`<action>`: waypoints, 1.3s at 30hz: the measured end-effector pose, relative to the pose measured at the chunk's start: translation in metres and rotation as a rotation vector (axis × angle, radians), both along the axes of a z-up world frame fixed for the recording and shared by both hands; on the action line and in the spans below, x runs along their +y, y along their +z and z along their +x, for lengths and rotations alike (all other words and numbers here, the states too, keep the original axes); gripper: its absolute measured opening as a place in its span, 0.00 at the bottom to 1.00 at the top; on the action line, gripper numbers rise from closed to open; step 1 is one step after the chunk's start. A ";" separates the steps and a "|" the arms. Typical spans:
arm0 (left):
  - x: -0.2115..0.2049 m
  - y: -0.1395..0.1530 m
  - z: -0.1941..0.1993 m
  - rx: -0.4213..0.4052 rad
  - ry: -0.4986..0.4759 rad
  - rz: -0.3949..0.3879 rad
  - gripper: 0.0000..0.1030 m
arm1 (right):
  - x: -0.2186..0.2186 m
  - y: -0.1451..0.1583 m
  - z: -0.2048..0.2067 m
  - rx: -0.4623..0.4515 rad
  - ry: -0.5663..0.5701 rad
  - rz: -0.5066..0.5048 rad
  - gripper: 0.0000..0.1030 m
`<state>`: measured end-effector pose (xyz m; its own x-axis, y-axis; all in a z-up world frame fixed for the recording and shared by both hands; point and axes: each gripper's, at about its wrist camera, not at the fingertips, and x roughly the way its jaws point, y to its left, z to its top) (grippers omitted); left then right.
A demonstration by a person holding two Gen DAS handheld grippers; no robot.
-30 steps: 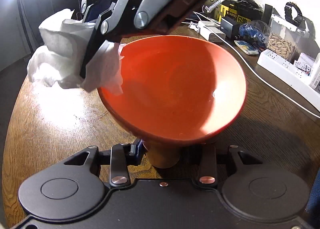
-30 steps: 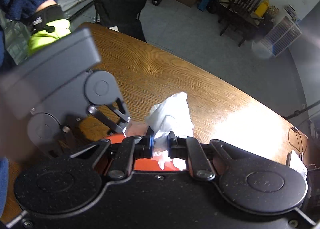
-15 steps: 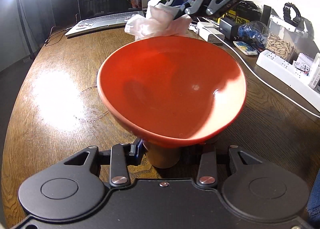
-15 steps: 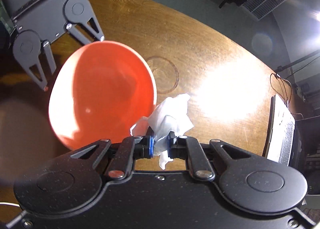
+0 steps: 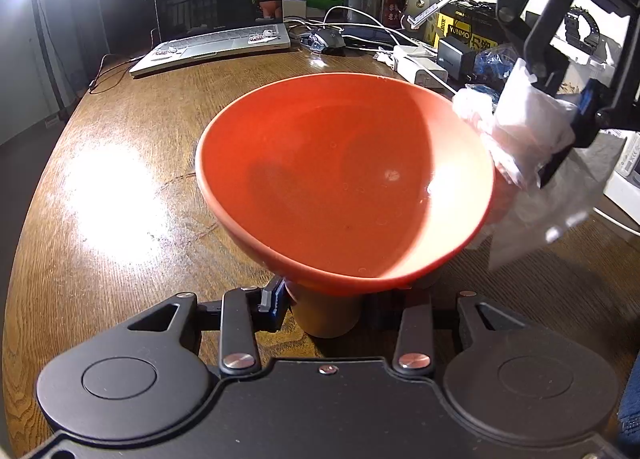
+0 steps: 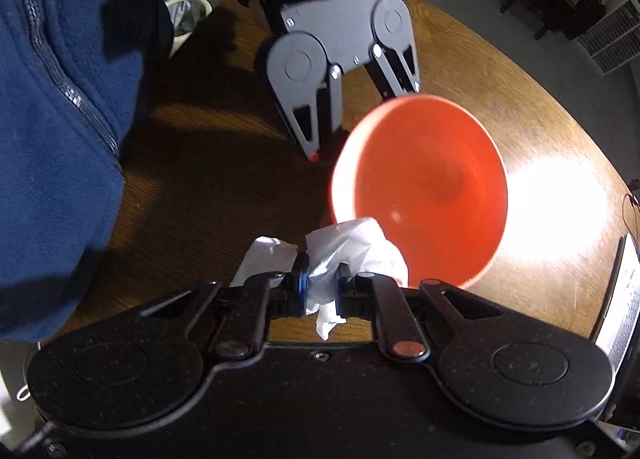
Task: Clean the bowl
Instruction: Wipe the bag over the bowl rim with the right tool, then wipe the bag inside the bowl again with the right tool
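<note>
An orange bowl [image 5: 344, 183] with a narrow foot is tilted toward the left wrist camera. My left gripper [image 5: 324, 311] is shut on the bowl's foot and holds it over the wooden table. The bowl also shows in the right wrist view [image 6: 424, 187]. My right gripper [image 6: 322, 291] is shut on a crumpled white tissue [image 6: 352, 255]. In the left wrist view the tissue [image 5: 528, 139] sits against the outside of the bowl's right rim, held by the right gripper [image 5: 568, 131].
A round wooden table [image 5: 100, 179] carries an open laptop [image 5: 216, 15] at the back, a mouse [image 5: 324, 39], cables, boxes and a power strip at the back right. The person's blue fleece sleeve [image 6: 52, 107] fills the left of the right wrist view.
The right gripper carried the tissue round the bowl, from its left rim, past the far rim, to the outside of its right rim. The left gripper and bowl stayed put.
</note>
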<state>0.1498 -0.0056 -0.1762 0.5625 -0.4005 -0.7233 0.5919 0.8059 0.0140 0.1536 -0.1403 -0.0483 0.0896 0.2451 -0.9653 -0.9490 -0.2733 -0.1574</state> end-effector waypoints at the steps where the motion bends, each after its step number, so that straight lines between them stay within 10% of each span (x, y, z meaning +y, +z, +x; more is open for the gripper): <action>1: 0.000 0.000 0.000 -0.001 0.000 0.000 0.37 | 0.006 0.002 -0.004 0.005 0.008 0.017 0.13; 19: 0.000 -0.002 0.002 0.001 -0.005 -0.006 0.37 | 0.098 0.003 0.062 -0.083 -0.028 0.181 0.13; 39: 0.001 -0.001 -0.001 0.003 0.001 -0.013 0.37 | 0.020 -0.009 0.070 -0.094 -0.196 -0.027 0.13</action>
<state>0.1490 -0.0048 -0.1773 0.5610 -0.4088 -0.7198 0.5908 0.8068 0.0022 0.2238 -0.1204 -0.0576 0.2230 0.1881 -0.9565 -0.9658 -0.0904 -0.2429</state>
